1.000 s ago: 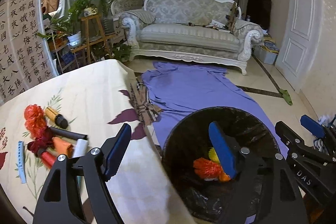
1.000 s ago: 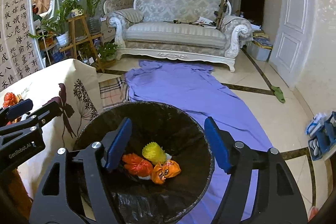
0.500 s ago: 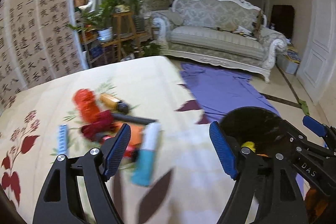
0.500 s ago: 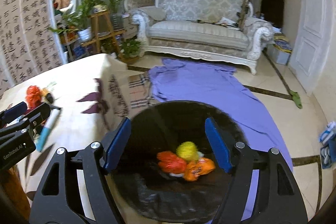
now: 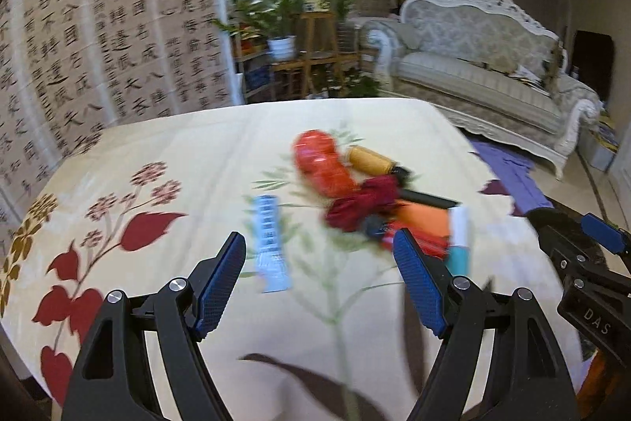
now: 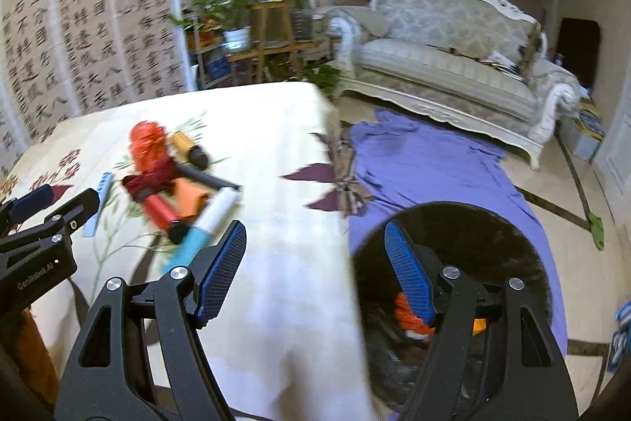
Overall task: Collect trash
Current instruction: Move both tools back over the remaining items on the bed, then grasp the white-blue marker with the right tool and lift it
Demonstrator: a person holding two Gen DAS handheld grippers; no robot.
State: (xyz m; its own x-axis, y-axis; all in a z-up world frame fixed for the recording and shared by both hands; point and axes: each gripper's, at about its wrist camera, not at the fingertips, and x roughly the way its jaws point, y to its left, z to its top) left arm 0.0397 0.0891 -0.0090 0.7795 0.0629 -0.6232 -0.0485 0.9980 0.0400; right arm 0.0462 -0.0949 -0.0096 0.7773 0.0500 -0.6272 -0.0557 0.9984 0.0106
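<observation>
Two hand-held grippers, side by side, both angled down over a table (image 5: 205,148) draped in a cream floral cloth.

Left gripper (image 5: 319,277): fingers (image 5: 221,279) spread wide, nothing between them, poised above the cloth and aimed at the trash pile (image 5: 370,200) in the middle of the table. The pile, blurred, comprises a red-orange ball (image 5: 321,160), a yellow tube with a dark cap (image 5: 372,160), a dark red crumpled piece (image 5: 363,204), an orange piece (image 5: 428,219), a black stick (image 5: 430,199) and a white-and-teal tube (image 5: 459,239). A pale blue strip (image 5: 270,243) lies apart, just left of the pile.

Right gripper (image 6: 315,263): fingers (image 6: 223,263) likewise released and empty, straddling the table's right edge. The left finger hangs over the cloth near the teal tube end; the right finger hangs over a black bin (image 6: 489,235) standing on the floor just beside the table. Orange trash (image 6: 410,318) lies inside the bin, partly hidden by the finger.

Each gripper shows at the border of the other's view. A purple sheet (image 6: 430,164) covers the floor between bin and sofa (image 6: 449,62).
</observation>
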